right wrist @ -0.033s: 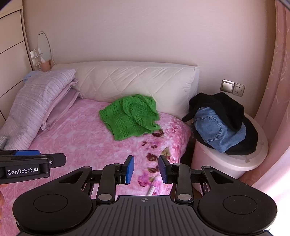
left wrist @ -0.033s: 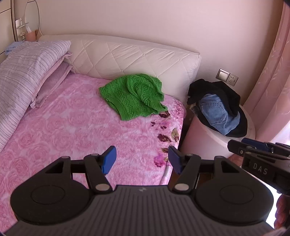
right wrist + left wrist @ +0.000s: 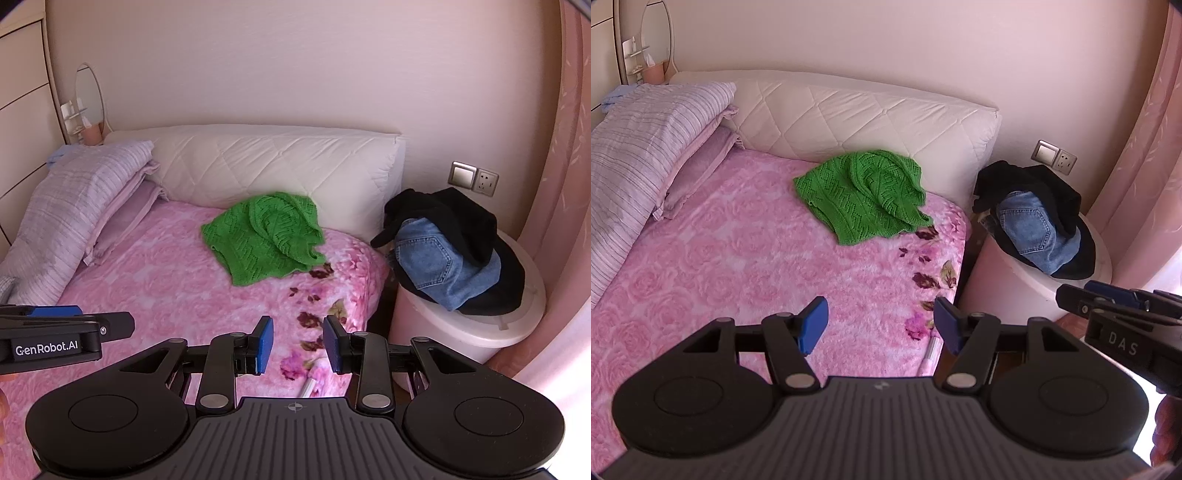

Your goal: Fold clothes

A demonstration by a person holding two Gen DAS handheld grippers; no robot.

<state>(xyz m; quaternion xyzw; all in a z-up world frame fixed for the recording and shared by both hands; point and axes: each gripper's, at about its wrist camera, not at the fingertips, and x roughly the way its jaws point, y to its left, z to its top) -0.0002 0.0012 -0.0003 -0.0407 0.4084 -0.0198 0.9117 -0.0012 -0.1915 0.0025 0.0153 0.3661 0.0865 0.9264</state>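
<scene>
Bed (image 3: pixel 746 266), pink rose blanket, wide bare stretch from centre out to 9 o'clock: ample room for spreading and folding. Right edge dropping off at 3 o'clock, near the round tub (image 3: pixel 480 332); quilted headboard (image 3: pixel 849 122) closing off 12 o'clock; pillows (image 3: pixel 646 147) stacked at 10 o'clock.

Green sweater (image 3: pixel 864 195) rumpled at 1 o'clock on the bed, far corner, just short of the headboard, one flap doubled over the body. Open lacy knit: likely light, soft, floppy, stretchy, prone to snagging on finger tips. Best taken at the ribbed hem or a shoulder seam, not mid-panel, then dragged toward the bare centre.

Jeans (image 3: pixel 432 266) and black garment (image 3: pixel 458 218) heaped on the tub lid, off the bed at 2 o'clock. Denim probably heavier and stiffer; waistband the surest hold. Black cloth draped over and under, likely to come along.

Left hand-held gripper (image 3: pixel 881 326) spread wide, holding nothing, low over the near blanket. Right hand-held gripper (image 3: pixel 298 347) parted more narrowly, likewise empty, above the bed's near corner.
</scene>
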